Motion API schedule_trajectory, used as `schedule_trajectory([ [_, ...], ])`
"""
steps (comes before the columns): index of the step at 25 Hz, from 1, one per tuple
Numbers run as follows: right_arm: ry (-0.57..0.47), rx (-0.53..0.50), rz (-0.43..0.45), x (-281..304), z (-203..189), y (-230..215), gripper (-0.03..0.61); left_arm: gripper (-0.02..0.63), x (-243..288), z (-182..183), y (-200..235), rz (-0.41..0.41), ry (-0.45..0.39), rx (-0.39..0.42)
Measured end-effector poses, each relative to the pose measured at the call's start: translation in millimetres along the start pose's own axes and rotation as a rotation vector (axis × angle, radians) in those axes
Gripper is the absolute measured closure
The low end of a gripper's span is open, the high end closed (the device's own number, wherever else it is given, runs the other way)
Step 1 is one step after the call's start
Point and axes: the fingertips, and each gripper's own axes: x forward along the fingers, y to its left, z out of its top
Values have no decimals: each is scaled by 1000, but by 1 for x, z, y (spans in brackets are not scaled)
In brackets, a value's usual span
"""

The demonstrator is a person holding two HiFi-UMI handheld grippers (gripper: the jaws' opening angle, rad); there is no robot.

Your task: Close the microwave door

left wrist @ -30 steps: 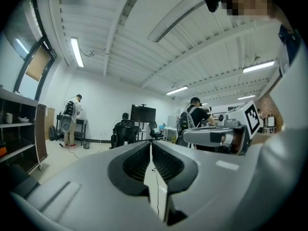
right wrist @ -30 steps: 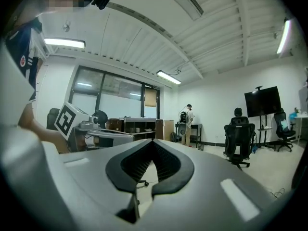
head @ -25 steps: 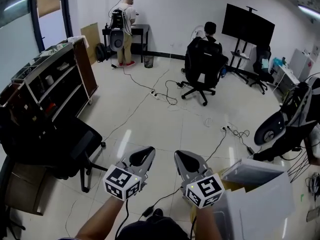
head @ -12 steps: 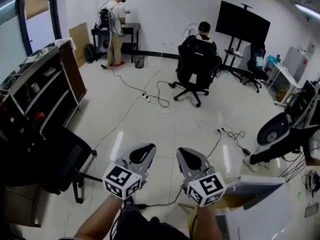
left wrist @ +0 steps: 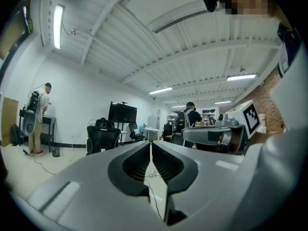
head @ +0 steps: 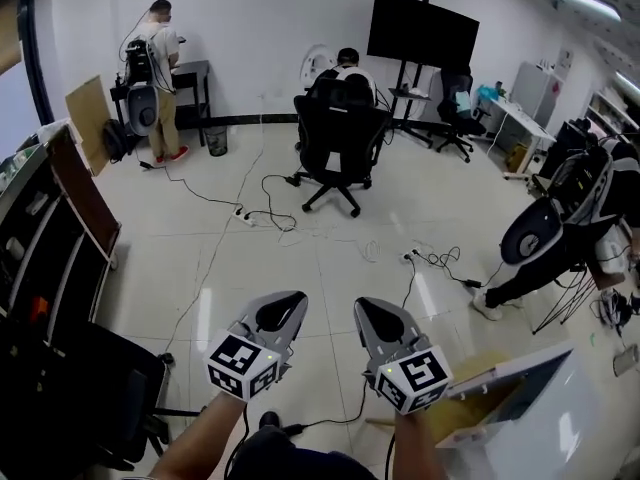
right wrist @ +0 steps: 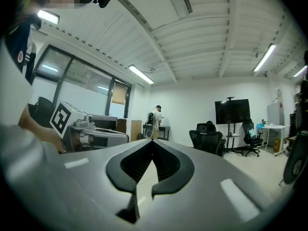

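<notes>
No microwave shows in any view. Low in the head view my two grippers are held side by side above the tiled floor, jaws pointing forward. The left gripper [head: 283, 310] is shut with nothing in it, and the right gripper [head: 368, 315] is likewise shut and empty. In the left gripper view the left gripper [left wrist: 151, 144] has its jaws pressed together, with the right gripper's marker cube [left wrist: 250, 118] beside it. The right gripper view shows the right gripper [right wrist: 153, 143] closed at the tips.
A white slanted panel over a cardboard box [head: 520, 408] sits at lower right. A black chair [head: 85, 388] and shelf unit [head: 45, 223] stand left. Cables [head: 262, 200] trail across the floor. Ahead are a seated person's chair [head: 338, 133], a TV stand [head: 422, 33], and a standing person [head: 158, 68].
The head view has swung to the right, so the shelf, chair and people slid left in the picture. Both grippers stay shut and side by side.
</notes>
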Motion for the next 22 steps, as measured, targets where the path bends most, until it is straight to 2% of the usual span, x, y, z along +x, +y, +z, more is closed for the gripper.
schedule_trajectory([
  [5, 0, 22, -129, 18, -1, -16, 577, 589, 28, -4, 28, -117, 34, -6],
  [10, 19, 52, -249, 17, -11, -39, 577, 589, 63, -14, 30, -231, 59, -12],
  [14, 27, 52, -338, 2, -13, -68, 577, 589, 101, -17, 15, -319, 67, -23],
  [22, -13, 28, -481, -42, -3, -149, 577, 589, 188, -10, -42, -475, 62, -2],
])
